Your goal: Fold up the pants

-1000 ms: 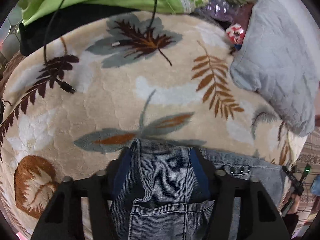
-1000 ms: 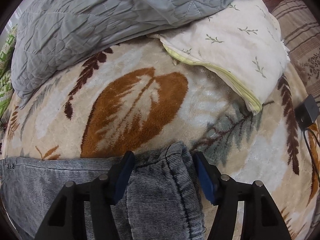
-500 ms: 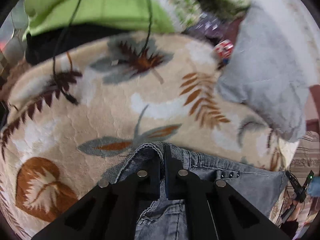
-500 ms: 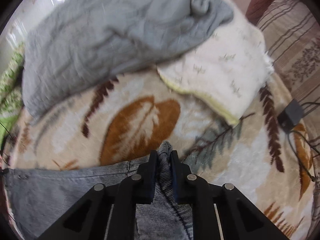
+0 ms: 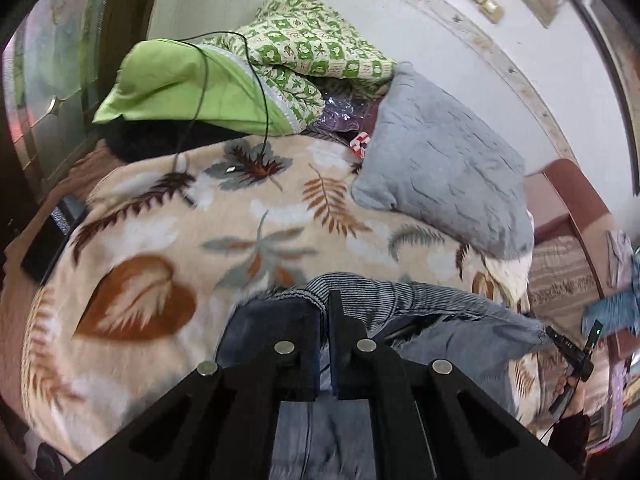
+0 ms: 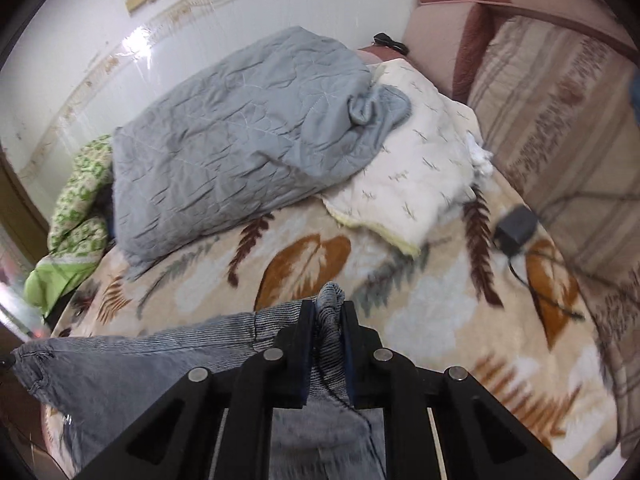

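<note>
We are pinching the pants at two spots along their top edge, one in each hand. Our left hand-held gripper is standing fully closed with a thin ridge of striped denim caught between its fingers. Our right hand-held gripper is clamping a thicker bunch of the same denim, its jaws standing only a sliver apart around the cloth. The pants are hanging between the two grips, stretching sideways over the bed, with the rest of the fabric dropping below the cameras.

Under them the leaf-patterned blanket is covering the bed. Around it we are seeing a crowd of bedding: a grey quilt is lying heaped along the wall side, overlapping a cream pillow with small sprigs printed on it, and a green patterned quilt with a plain lime-green fold is piled in the far corner. A thin black cable is trailing from that green pile down onto the blanket. A dark charger block with its cord is resting on the blanket near the striped sofa cushion. In the left wrist view, part of the right gripper and the hand holding it are showing at the far right edge.
</note>
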`<state>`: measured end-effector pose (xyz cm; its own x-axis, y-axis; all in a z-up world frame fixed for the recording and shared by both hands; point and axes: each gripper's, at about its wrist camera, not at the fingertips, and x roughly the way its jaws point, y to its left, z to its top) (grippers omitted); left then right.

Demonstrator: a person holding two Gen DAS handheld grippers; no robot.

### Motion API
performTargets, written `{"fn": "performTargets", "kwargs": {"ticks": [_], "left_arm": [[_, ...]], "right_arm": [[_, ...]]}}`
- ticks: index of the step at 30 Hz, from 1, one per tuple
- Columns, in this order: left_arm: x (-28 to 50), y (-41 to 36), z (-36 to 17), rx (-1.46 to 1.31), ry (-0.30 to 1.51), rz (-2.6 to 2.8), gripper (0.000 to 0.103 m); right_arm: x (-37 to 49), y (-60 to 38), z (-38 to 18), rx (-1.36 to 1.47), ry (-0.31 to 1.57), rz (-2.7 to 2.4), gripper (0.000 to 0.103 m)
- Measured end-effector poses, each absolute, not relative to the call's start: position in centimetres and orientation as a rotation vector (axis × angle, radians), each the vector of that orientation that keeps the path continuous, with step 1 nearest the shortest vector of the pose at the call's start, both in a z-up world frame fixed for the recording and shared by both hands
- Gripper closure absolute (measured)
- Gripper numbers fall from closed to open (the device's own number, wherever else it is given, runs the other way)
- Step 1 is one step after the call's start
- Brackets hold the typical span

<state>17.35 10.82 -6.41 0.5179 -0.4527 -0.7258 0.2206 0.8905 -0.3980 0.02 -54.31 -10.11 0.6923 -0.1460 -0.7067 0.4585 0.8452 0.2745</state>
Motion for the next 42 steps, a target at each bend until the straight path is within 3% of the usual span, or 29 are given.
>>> {"fn": "performTargets", "kwargs": {"ticks": [8, 15, 18, 20, 25, 30, 31, 33, 35, 37, 40, 42], "left_arm": [[7.8, 14.7, -12.2, -0.237, 1.076, -0.360, 0.100], [4.9, 15.6, -17.4, -0.113, 1.246, -0.211, 0.097], [4.1, 16.5, -15.9, -0.058, 1.209, -0.148, 0.097], [3.6, 17.3, -14.2, -0.067, 1.175, -0.126, 0.097], [3.3, 17.0, -10.9, -0.072, 1.104, -0.123, 0.097], [5.0, 12.6, -10.4, -0.078, 1.066, -0.198, 0.096], [5.6, 11.5, -10.7, -0.082, 1.070, -0.214, 0.096], [6.5, 9.5, -11.7, -0.083, 1.088, -0.232, 0.096], [7.2, 7.5, -12.8, -0.084, 1.106, -0.259, 0.096], [7.5, 6.1, -13.6, -0.065, 1.122, -0.268, 0.096], [7.7, 4.4, -14.4, -0.052, 1.130, -0.281, 0.096], [7.6, 3.5, -14.5, -0.041, 1.119, -0.288, 0.096]], "right_arm": [[-9.9, -50.8, -15.0, 0.458, 0.847, -0.305, 0.090], [-15.5, -49.3, -21.2, 0.529, 0.995, -0.230, 0.087], [-16.5, -50.3, -20.2, 0.559, 0.991, -0.223, 0.070], [-17.0, -50.7, -18.9, 0.539, 0.966, -0.230, 0.040], [-16.5, -53.3, -14.9, 0.583, 0.791, -0.206, 0.030], [-10.5, -55.0, -16.7, 0.636, 0.884, -0.213, 0.030], [-9.4, -54.9, -17.3, 0.646, 0.922, -0.216, 0.031], [-7.0, -54.7, -19.2, 0.652, 1.024, -0.210, 0.043], [-5.7, -54.2, -20.6, 0.618, 1.111, -0.225, 0.077], [-5.1, -53.3, -20.1, 0.511, 1.136, -0.257, 0.088], [-5.3, -53.0, -17.1, 0.462, 1.061, -0.258, 0.098], [-5.6, -53.4, -14.3, 0.446, 0.958, -0.263, 0.098]]}}
